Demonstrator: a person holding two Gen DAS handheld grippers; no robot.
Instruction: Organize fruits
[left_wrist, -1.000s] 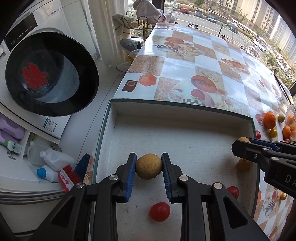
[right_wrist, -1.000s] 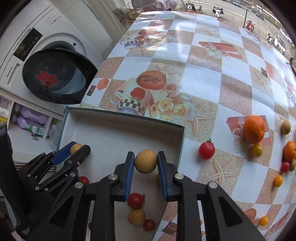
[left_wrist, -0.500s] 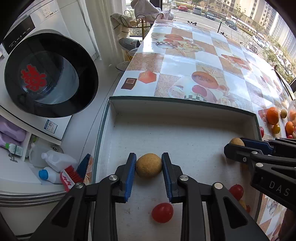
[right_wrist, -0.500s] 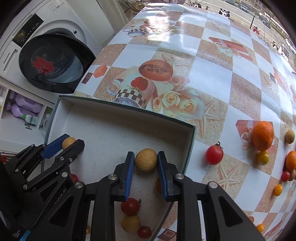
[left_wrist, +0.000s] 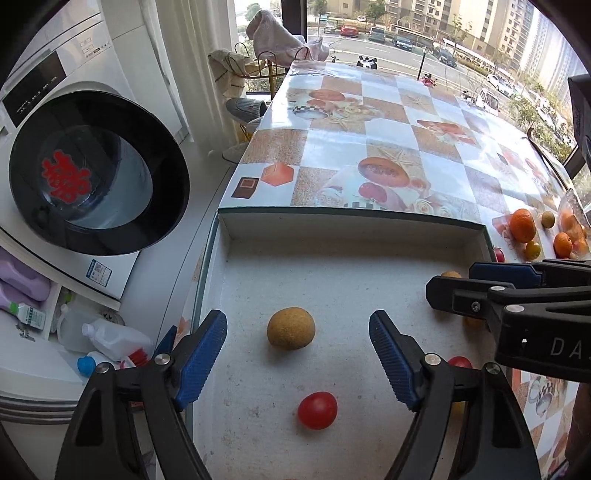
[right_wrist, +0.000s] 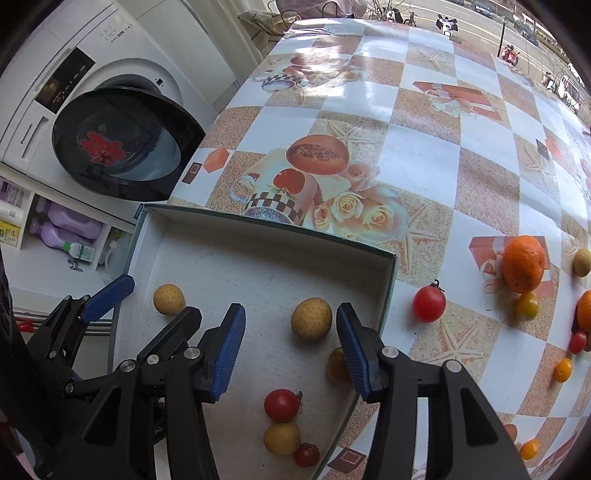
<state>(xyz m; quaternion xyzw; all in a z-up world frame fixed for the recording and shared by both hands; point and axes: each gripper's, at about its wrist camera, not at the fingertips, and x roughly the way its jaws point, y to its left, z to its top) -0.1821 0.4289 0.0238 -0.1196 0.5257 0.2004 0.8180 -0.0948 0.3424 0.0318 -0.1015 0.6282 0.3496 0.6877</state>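
A shallow white box (left_wrist: 351, 229) (right_wrist: 266, 225) sits at the near end of the patterned table. My left gripper (left_wrist: 297, 352) is open over it, and a tan round fruit (left_wrist: 291, 328) lies free on the box floor between its fingers. My right gripper (right_wrist: 291, 332) is open too, with another tan fruit (right_wrist: 311, 318) lying between its fingers near the box's right wall. A red cherry tomato (left_wrist: 317, 405) lies just below the left gripper's fruit. More tomatoes (right_wrist: 281, 405) and a yellow fruit (right_wrist: 281, 438) lie in the box.
On the table right of the box lie a red tomato (right_wrist: 429, 304), an orange (right_wrist: 523, 264) and several small yellow and orange fruits (right_wrist: 526, 305). A washing machine (left_wrist: 92, 173) with an open door and bottles (left_wrist: 107, 338) stand to the left, below table level.
Both grippers have opened and let go of their tan fruits, which now rest on the box floor. Both have also come lower and closer over the box.
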